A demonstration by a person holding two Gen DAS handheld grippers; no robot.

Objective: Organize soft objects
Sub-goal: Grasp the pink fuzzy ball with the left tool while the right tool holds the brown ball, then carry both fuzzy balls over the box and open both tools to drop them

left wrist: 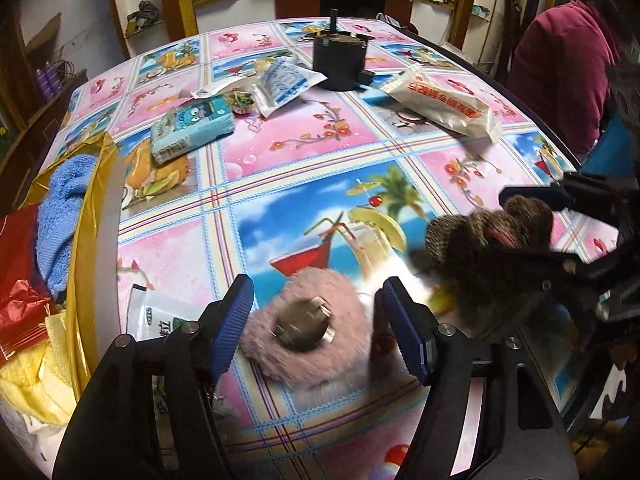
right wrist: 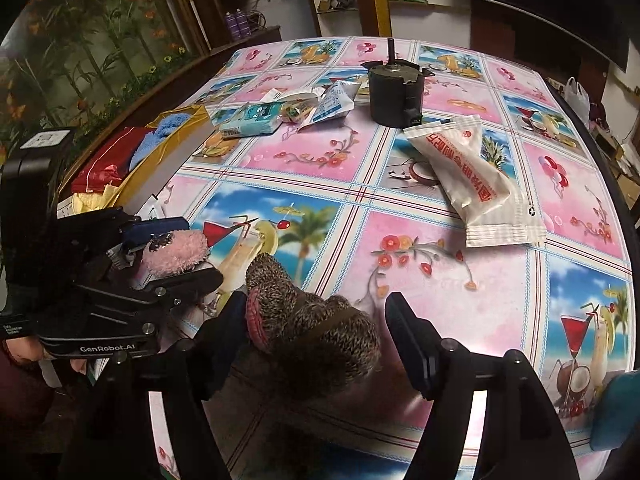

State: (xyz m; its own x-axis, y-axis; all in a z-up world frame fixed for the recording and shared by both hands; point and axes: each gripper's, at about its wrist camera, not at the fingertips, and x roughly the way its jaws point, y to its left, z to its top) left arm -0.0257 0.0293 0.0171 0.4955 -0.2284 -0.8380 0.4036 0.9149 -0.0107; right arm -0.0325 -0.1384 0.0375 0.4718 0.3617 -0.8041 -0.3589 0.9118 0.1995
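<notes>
A pink fluffy piece (left wrist: 320,340) with a round metal part on top lies on the patterned tablecloth. My left gripper (left wrist: 316,284) stands over it, blue pads on either side and a small gap showing at the right pad. The right wrist view shows the same left gripper (right wrist: 204,249) around the pink fluff (right wrist: 176,256). A brown knitted piece (right wrist: 320,340) with a pink lining lies between the fingers of my right gripper (right wrist: 316,298), whose right finger stands clear of it. That knit (left wrist: 492,236) and the right gripper (left wrist: 460,226) also appear at the right of the left wrist view.
A gold box (left wrist: 88,220) at the table's left edge holds a blue towel (left wrist: 64,216), yellow cloth and a red packet. Farther back lie a teal tissue pack (left wrist: 192,124), a white sachet (left wrist: 284,80), a black motor (left wrist: 340,64) and a long white packet (left wrist: 440,104). A person in a maroon top (left wrist: 560,72) sits at the right.
</notes>
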